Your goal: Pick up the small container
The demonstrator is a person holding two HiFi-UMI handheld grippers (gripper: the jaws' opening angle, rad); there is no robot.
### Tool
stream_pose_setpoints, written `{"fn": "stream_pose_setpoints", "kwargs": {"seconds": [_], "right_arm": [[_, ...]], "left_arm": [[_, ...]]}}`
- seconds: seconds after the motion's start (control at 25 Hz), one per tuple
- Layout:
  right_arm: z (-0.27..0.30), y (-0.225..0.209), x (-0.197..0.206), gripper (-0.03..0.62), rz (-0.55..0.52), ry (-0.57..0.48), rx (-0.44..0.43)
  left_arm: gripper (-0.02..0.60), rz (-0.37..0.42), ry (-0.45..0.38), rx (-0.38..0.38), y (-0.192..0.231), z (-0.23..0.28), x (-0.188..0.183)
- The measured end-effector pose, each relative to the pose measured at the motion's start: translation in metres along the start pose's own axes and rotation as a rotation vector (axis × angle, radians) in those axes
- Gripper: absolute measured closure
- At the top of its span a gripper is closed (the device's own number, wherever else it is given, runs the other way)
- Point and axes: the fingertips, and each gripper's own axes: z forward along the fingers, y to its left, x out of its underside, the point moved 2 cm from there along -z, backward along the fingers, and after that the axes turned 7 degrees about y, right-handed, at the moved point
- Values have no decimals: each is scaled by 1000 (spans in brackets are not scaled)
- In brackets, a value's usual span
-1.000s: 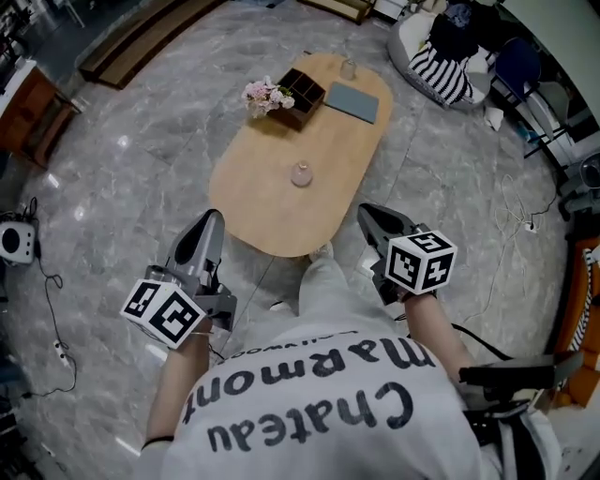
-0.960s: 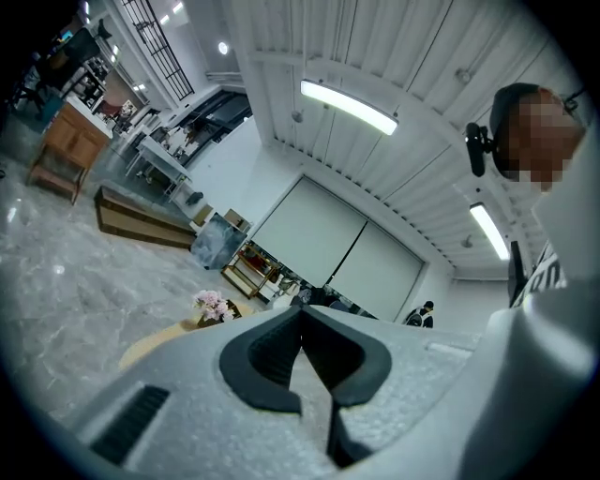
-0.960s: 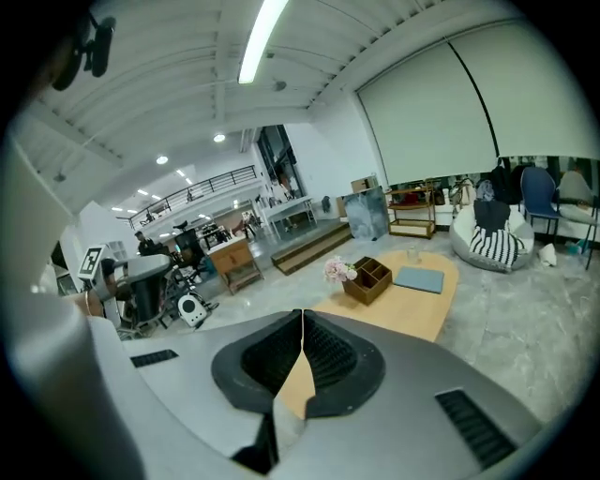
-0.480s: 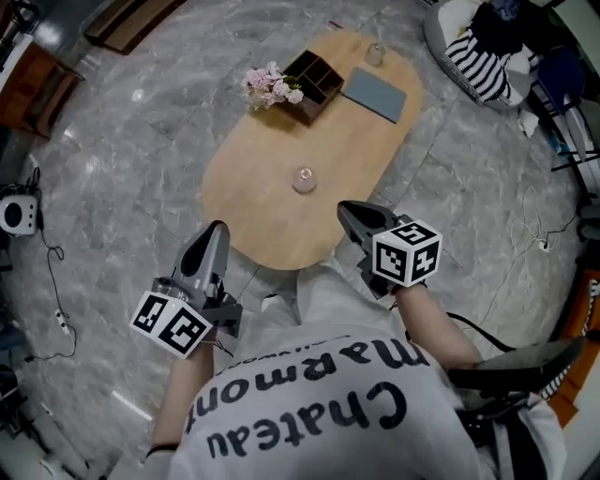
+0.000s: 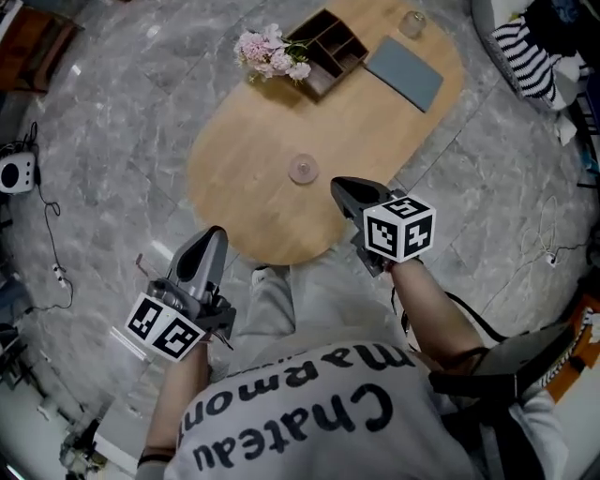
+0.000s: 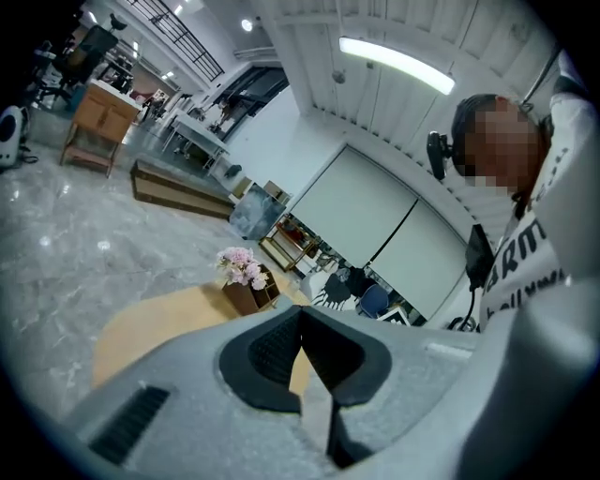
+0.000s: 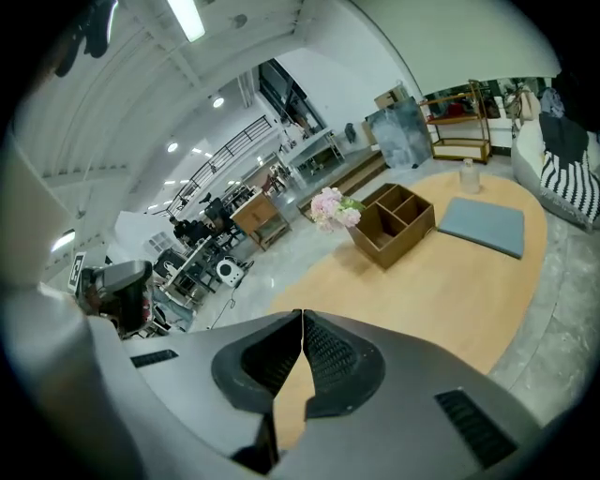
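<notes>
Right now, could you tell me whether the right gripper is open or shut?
Shut: the right gripper shows its jaw tips touching, nothing held between them.

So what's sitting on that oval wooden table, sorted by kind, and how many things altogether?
Small containers: 2 (near one, far one)
Wooden box: 1
Pink flowers: 1 bunch
Grey pad: 1
Total: 5

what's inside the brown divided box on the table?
The brown wooden divided box shows bare compartments, nothing sticking out. The pink flower bunch sits at its end, seemingly outside. Its near walls hide parts of the floors.
</notes>
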Motion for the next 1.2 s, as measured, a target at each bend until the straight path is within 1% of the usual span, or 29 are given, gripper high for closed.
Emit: {"fn": "stream_pose_setpoints", "kwargs": {"seconds": [0.16,0.32,0.44,0.56,0.68,0.76,0.92,1.04,1.2], "right_arm": [[27,-31,8,580,-22,75,2],[52,-51,16,580,-108,151,8],[68,-57,17,580,-157,183,-25],[81,-58,17,580,-146,200,-78],[92,-57,12,580,-173,195,-115],[97,-54,9,580,-193,179,-138],[105,-47,3,580,-178,114,-208],[109,-43,3,579,-173,96,-251],[115,-44,2,579,-176,69,-254]], "left_arm": [[566,-71,39,-83,17,9,18],[566,-101,72,-135,26,20,29],[566,-135,48,-165,32,27,29],[566,-149,23,-195,37,35,30],[567,-162,25,-231,43,43,33],[566,-178,30,-234,43,47,36],[566,-202,42,-237,44,49,40],[566,-211,48,-251,47,48,43],[566,-215,56,-272,52,45,46]]}}
